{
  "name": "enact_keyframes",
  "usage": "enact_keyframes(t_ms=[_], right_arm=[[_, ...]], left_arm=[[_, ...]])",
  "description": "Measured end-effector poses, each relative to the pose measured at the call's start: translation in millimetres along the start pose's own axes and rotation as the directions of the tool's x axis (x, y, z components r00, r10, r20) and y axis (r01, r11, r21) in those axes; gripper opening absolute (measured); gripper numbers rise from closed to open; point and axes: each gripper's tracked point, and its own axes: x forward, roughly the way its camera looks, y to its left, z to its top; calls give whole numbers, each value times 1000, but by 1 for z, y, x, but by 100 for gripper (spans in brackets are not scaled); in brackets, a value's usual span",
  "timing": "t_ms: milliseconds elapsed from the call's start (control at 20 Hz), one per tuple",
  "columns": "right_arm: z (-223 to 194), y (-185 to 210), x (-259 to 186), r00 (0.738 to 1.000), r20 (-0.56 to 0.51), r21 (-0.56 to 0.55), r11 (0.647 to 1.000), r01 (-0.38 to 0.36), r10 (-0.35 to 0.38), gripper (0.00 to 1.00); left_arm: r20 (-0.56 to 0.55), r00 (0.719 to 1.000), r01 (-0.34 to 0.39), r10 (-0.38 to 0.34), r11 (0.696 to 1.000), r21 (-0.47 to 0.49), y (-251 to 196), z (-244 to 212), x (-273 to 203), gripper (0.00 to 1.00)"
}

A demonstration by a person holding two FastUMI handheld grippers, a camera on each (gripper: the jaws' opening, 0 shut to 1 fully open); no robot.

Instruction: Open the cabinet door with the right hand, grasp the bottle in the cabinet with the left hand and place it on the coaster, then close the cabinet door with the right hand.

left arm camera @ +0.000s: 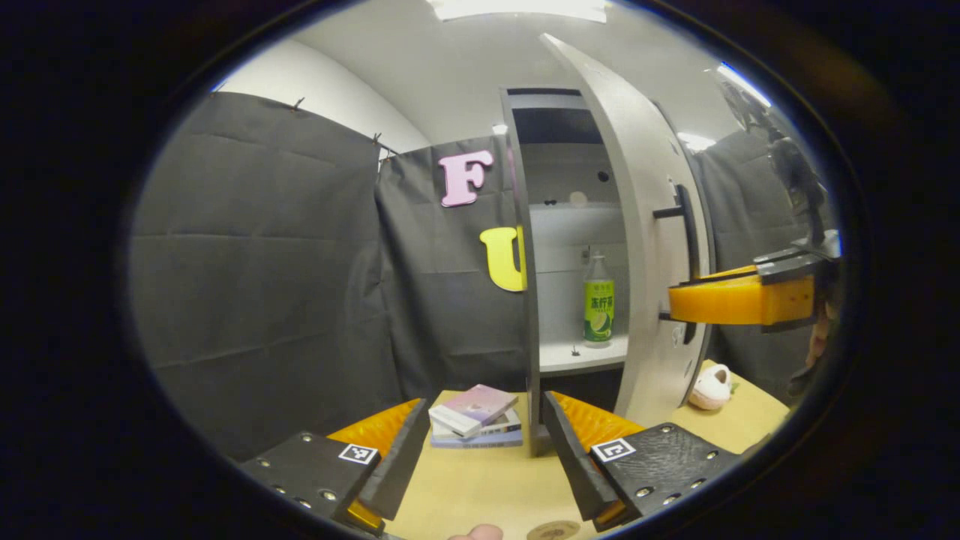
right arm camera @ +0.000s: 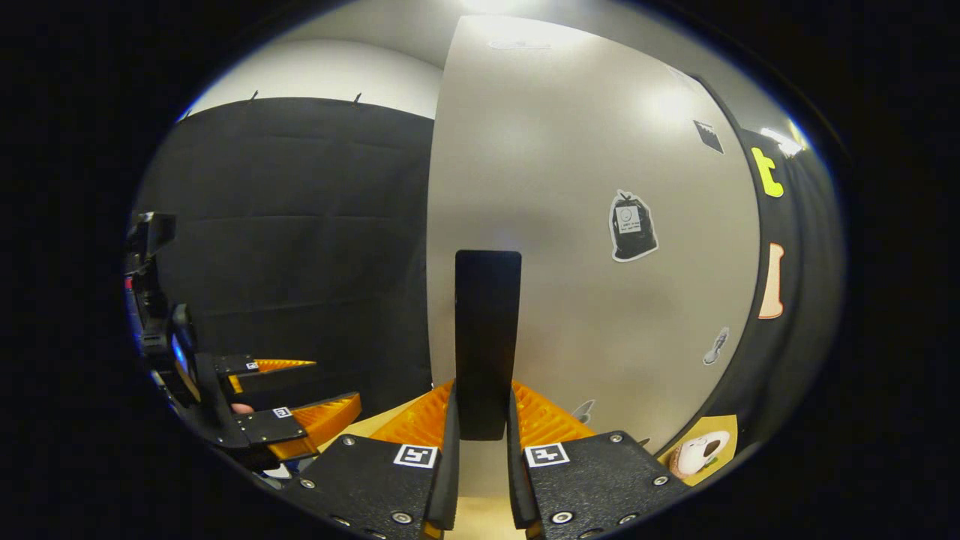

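Black cloth is hanging behind the grey cabinet [left arm camera: 525, 300], where the bottle [left arm camera: 598, 309] is standing upright on a shelf — beyond and slightly right of the left gripper [left arm camera: 480, 442], whose fingers are spreading wide, holding nothing. Beside it the door [left arm camera: 645, 247] is standing open — the right gripper [right arm camera: 480, 420] is pinching its black handle [right arm camera: 487, 330]. Books [left arm camera: 476, 416] are lying on the table [left arm camera: 480, 487].

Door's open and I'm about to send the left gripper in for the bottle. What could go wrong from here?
1. The cabinet door stands only partly open, so the gap to the bottle looks narrow; the left gripper could clip the door edge or frame.
2. The right gripper is clamped on the door handle; any pull or slip could swing the door into the reach path.
3. The bottle is tall and upright, so a nudge may topple it.
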Motion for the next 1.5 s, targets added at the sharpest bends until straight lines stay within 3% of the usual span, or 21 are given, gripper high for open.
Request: enact_keyframes(t_ms=[200,250,300,550,950,1050,1100,1150,1250,1350,1400,1450,1500], right_arm=[[-2,-6,-8,1000,4,5,1000,-11,11,28],[-3,-7,-10,1000,6,5,1000,-6,6,28],[-4,-9,-10,1000,8,3,1000,-1,1,29],[-6,-17,-17,1000,11,12,1000,26,-26,28],[-7,-26,-44,989,-8,36,988,147,-147,27],[-9,-29,-46,984,-18,58,982,178,-177,27],[-10,-30,-48,981,-24,72,979,193,-192,27],[-11,-31,-50,978,-29,82,975,208,-206,27],[-15,-34,-55,971,-39,93,967,238,-235,27],[-17,-31,-60,969,-37,90,965,248,-245,26],[-17,-26,-61,970,-30,85,966,244,-242,27],[-19,-24,-65,965,-28,66,963,263,-262,27],[-20,-24,-66,960,-26,41,959,280,-279,28]], left_arm=[[-1,1000,29,-29,999,-21,-24,-1,5,87],[1,999,39,-39,999,-24,-31,0,8,82],[1,999,50,-50,998,-24,-38,0,10,87],[9,995,97,-97,995,-29,-77,6,33,87],[37,985,169,-167,985,-46,-150,19,80,88],[56,979,197,-195,980,-35,-170,27,92,92],[66,978,201,-199,979,-27,-177,32,98,87],[72,977,201,-199,979,-19,-182,35,106,92],[71,976,209,-207,978,-18,-198,39,122,87],[74,975,210,-209,978,-7,-211,42,140,92],[75,975,209,-208,978,4,-216,42,150,83],[76,976,203,-204,979,14,-221,42,160,92],[75,976,201,-202,979,22,-226,42,170,87]])
